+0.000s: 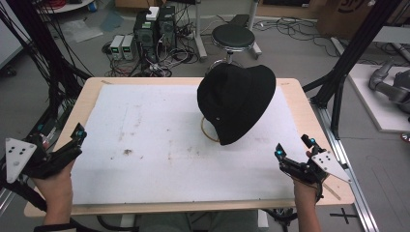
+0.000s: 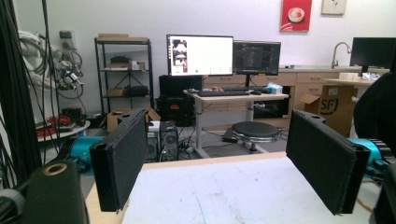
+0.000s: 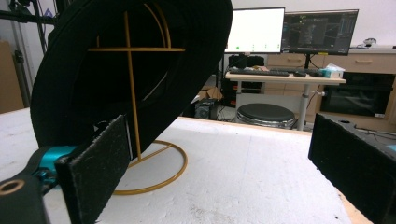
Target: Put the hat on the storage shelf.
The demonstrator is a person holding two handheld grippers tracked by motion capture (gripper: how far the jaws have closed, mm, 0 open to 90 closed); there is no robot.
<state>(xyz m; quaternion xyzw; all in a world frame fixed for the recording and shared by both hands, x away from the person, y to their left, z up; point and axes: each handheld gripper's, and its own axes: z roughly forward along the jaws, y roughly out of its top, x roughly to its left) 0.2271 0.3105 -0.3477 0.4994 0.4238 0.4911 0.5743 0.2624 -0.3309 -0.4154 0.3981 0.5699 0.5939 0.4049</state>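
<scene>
White foam sheet (image 1: 159, 145) covers a wooden table (image 1: 309, 125), with cables and computer boxes (image 1: 145, 34) on the floor behind it. At the left edge, the left gripper (image 1: 72, 140) is held in a hand (image 1: 55, 191) just off the sheet, jaws spread wide with nothing between them. Right of centre, toward the far side, a black hat (image 1: 237, 101) hangs tilted on a gold wire stand (image 3: 135, 116) whose ring base rests on the foam. A round stool (image 1: 233, 37) sits beyond the table. Near the right front corner, the right gripper (image 1: 294, 147) is also spread and empty, pointing toward the hat but apart from it.
</scene>
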